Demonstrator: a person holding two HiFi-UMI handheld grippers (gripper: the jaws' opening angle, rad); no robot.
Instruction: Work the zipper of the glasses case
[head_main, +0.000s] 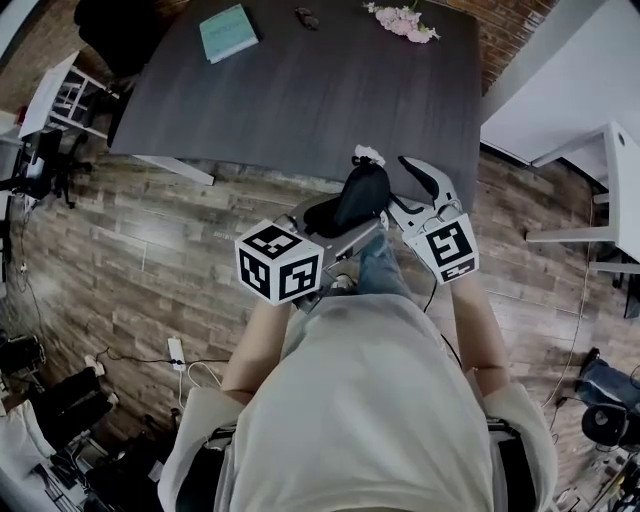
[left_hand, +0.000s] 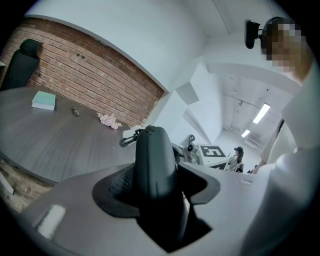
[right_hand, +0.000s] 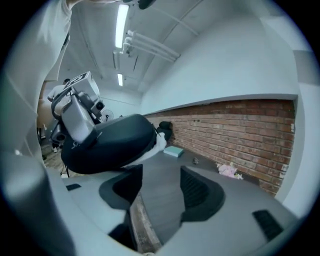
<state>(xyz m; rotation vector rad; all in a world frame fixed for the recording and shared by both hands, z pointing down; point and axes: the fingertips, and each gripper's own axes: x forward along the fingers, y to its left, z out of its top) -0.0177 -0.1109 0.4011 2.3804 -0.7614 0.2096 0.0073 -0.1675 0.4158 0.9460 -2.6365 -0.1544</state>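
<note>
- The person's light shirt (head_main: 370, 400) fills the bottom of the head view, with both bare forearms reaching forward from it.
- The left gripper (left_hand: 156, 182) is clamped on the glasses case (left_hand: 155, 155): both dark pads press on the case's sides, and the case stands up out of the jaws, end-on to that gripper's camera.
- The case is black and rounded, held in the air in front of the person, about over the near edge of the dark table (head_main: 300, 90) (whether its zipper is open or closed does not show).
- A small dark clip (left_hand: 129, 138) hangs at the case's far end, and a small white piece (head_main: 368, 155) shows there too.
- The right gripper (right_hand: 160, 187) has its jaws spread apart with nothing between them; only the tabletop and a strip of wooden floor (head_main: 150, 230) show through the gap.
- In the right gripper view the case lies up and to the left of the jaws, just beside them; I cannot tell if it touches the near finger.
- In the head view the right gripper sits just to the right of the case, its marker cube (head_main: 450, 250) toward the person.
- Far across the table lie a teal book (head_main: 228, 32), a small dark object (head_main: 307, 17) and a bunch of pink flowers (head_main: 402, 20), well apart from the case.
- A brick wall (left_hand: 85, 75) runs behind the table.
</note>
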